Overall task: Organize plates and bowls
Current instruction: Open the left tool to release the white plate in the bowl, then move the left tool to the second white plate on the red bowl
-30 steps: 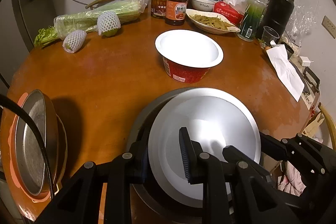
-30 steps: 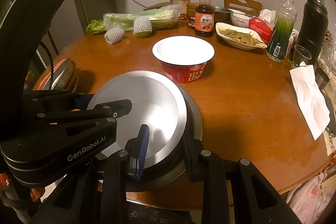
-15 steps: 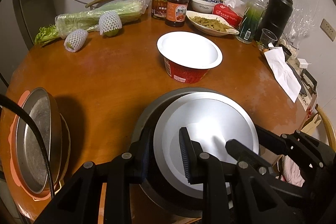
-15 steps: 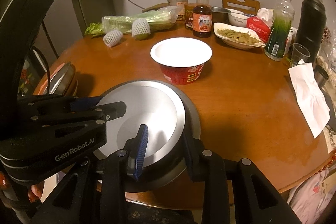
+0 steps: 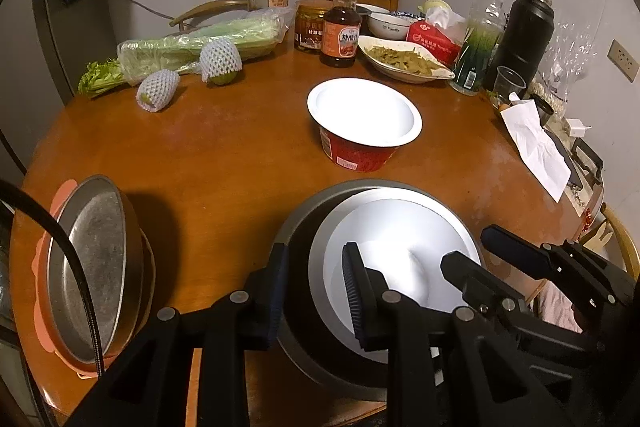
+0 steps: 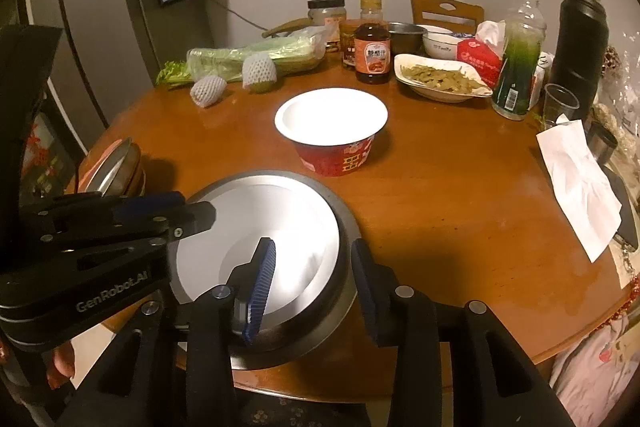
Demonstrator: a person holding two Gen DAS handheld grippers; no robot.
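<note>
Nested bowls: a steel bowl (image 5: 396,267) with a pale inside sits tilted within a larger dark steel bowl (image 5: 298,279) at the near edge of the round wooden desk (image 5: 224,163); both look empty.
Noodle cup: a red paper bowl (image 5: 364,131) with a white inside stands upright just beyond the nested pair, apart from them, empty.
Side stack: a metal plate (image 5: 94,259) leans inside a stack of dishes on an orange tray at the desk's left edge.
Far dishes: an oval white plate (image 6: 440,79) holds greenish vegetable strips; a small white bowl (image 6: 440,45) stands behind it, contents hidden.
Left claw (image 5: 314,301): points steeply down from the near side; its fingers are clamped on the near wall of the dark steel bowl, one outside and one inside.
Right claw (image 6: 316,285): also angled down, straddling the right rim of the nested bowls; its fingers have just been spreading and now stand apart, the rim between them, pads clear of it.
</note>
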